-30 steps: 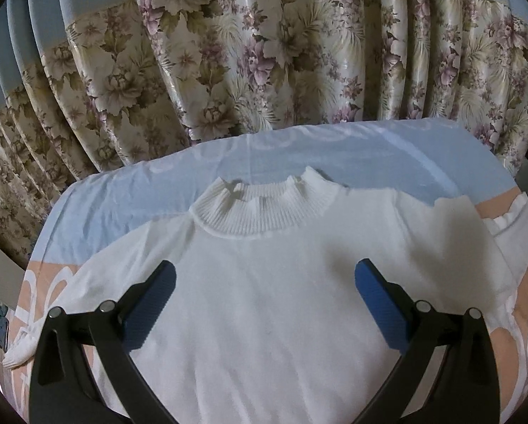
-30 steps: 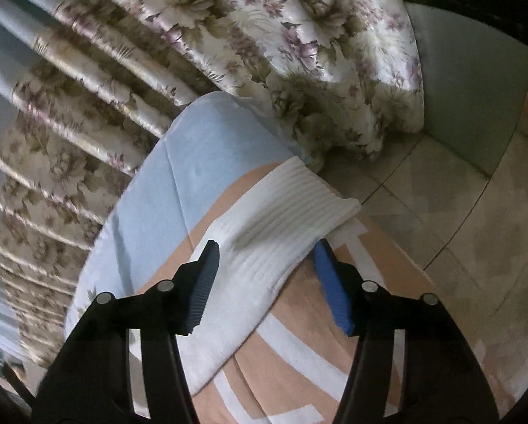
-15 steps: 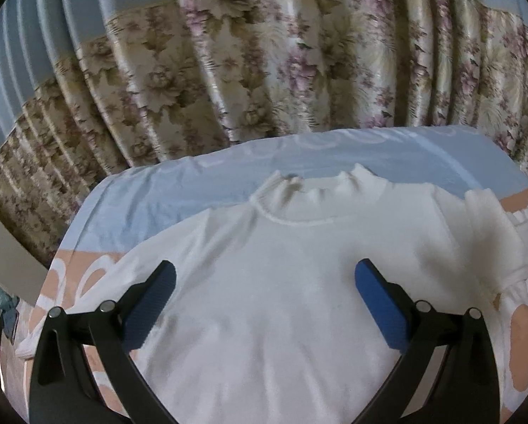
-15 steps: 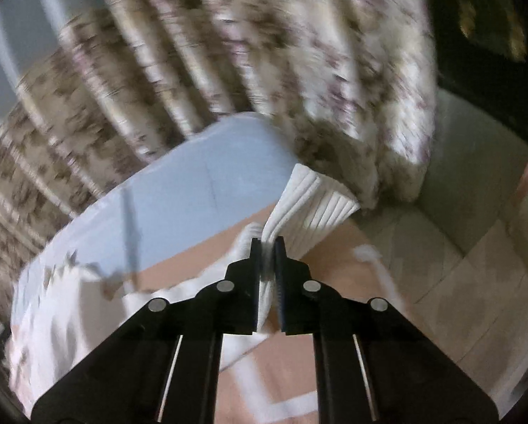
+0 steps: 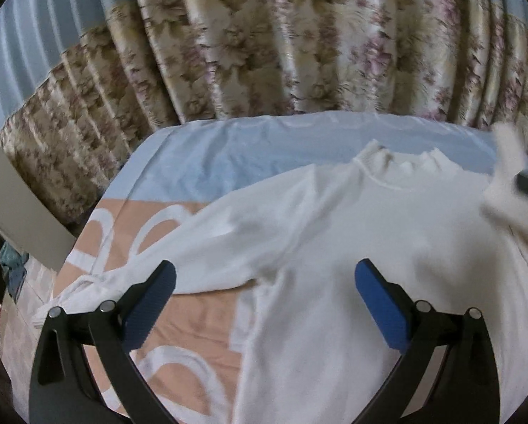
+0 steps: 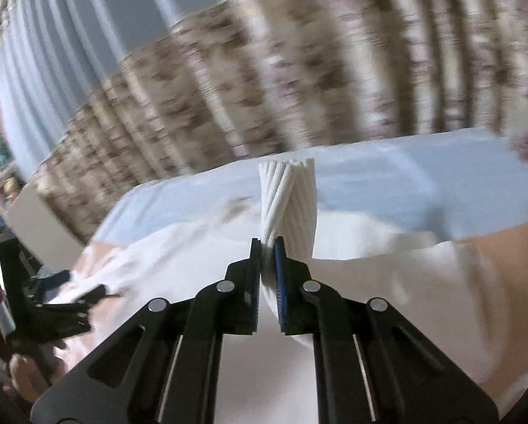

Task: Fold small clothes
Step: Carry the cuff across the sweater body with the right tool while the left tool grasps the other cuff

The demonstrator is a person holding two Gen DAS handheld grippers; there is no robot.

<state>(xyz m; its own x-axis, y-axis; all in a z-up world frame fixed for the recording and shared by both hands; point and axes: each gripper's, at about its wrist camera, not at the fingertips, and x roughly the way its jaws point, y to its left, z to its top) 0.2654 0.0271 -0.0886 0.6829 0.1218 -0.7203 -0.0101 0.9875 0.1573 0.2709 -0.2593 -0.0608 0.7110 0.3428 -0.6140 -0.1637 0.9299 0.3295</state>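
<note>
A white knitted sweater (image 5: 387,247) lies spread flat on a blue and peach patterned bed sheet (image 5: 200,162). The left tongs (image 5: 264,300) hover released above it. The right tongs (image 6: 268,247) are clenched on its ribbed white cuff (image 6: 288,198), lifted upright. No readable writing appears.

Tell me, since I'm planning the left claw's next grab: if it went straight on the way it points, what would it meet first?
Probably the white sweater: the open left claw points at the underarm where the spread sleeve joins the body, on the bed. Depth is unclear.
</note>
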